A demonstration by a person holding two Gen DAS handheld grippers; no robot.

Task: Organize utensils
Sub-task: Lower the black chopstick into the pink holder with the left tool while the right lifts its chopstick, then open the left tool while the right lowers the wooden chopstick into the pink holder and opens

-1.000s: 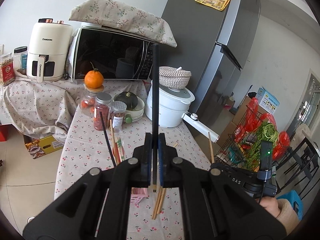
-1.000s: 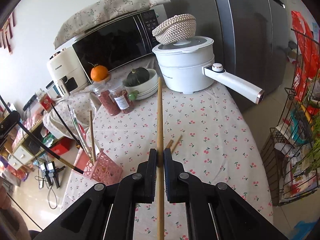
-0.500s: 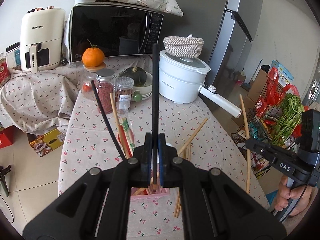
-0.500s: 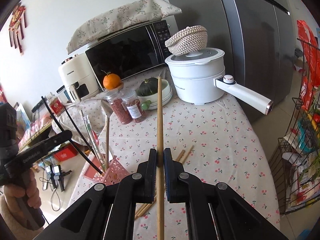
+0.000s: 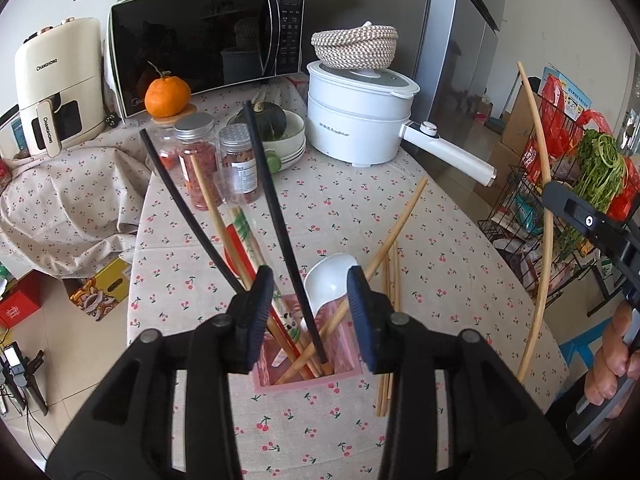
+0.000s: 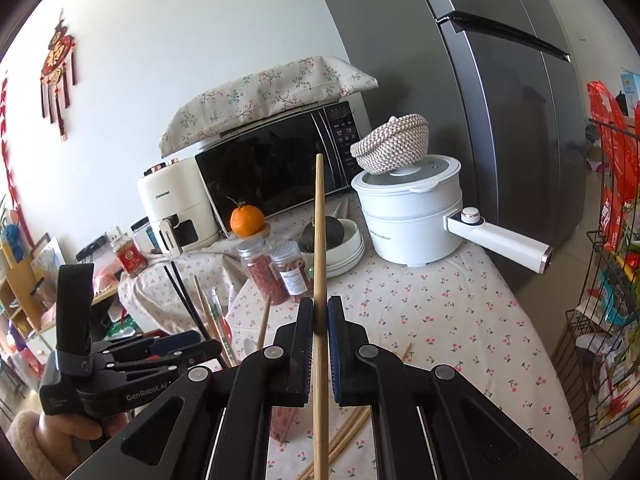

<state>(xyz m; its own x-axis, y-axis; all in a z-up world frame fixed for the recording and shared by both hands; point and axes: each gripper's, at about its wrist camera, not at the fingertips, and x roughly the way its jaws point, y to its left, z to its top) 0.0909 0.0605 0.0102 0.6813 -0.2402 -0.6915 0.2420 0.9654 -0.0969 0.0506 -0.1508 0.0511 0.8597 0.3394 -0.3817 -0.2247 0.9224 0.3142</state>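
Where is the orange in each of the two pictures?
Left wrist view: the orange sits upper left, on a jar lid in front of the microwave.
Right wrist view: the orange sits left of centre, just left of the held wooden chopstick.
Shared landmark: the white pot, to the right of the orange in both.
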